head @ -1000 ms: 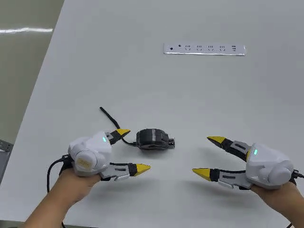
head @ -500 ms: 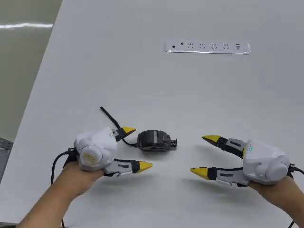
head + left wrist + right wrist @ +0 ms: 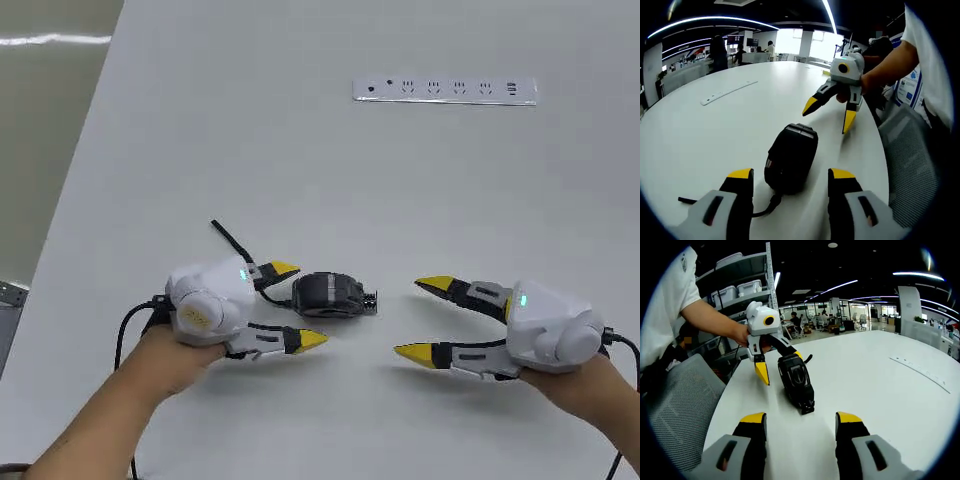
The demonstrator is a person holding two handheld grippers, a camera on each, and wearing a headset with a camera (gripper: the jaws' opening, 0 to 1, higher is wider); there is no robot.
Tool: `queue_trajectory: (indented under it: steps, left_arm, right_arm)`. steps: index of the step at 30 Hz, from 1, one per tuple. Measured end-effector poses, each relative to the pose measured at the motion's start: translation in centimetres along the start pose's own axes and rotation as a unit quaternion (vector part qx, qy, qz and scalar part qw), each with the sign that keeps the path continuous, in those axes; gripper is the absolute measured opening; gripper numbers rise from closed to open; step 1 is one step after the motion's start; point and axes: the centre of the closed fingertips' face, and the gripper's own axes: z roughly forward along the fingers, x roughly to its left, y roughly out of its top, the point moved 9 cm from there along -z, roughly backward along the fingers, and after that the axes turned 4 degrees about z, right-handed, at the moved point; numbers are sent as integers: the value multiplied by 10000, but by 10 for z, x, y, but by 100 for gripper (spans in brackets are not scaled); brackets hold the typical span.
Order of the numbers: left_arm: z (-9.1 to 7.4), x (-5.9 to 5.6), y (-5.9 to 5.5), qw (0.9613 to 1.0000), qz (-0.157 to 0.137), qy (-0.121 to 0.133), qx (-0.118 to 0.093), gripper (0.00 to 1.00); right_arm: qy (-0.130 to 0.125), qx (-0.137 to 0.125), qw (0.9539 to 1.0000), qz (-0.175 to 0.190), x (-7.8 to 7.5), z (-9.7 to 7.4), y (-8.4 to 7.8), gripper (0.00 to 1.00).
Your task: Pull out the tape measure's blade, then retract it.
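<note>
Black tape measure (image 3: 330, 294) at spread left gripper (image 3: 298, 304) tips; markings unreadable.

- The desk (image 3: 300, 150) lies bare between the tape measure (image 3: 332, 295) and the right tool (image 3: 420, 318), at the case's 3 o'clock.
- The left tool (image 3: 298, 304) flanks the case's 9 o'clock end, jaws spread.
- A black strap (image 3: 228, 240) trails off at 10 o'clock.
- A power strip (image 3: 444, 91) lies well apart at 1 o'clock.

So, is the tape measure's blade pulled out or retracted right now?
Retracted. Only the end hook pokes from the tape measure case, and no length of blade lies on the table.
</note>
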Motion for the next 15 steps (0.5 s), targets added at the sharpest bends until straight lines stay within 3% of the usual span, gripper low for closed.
queue_trajectory:
  steps: [15]
  left_arm:
    - [7,10,-6,9999,-30,-91,33,51]
  right_arm:
    - [242,-4,9997,20,-7,14,0,51]
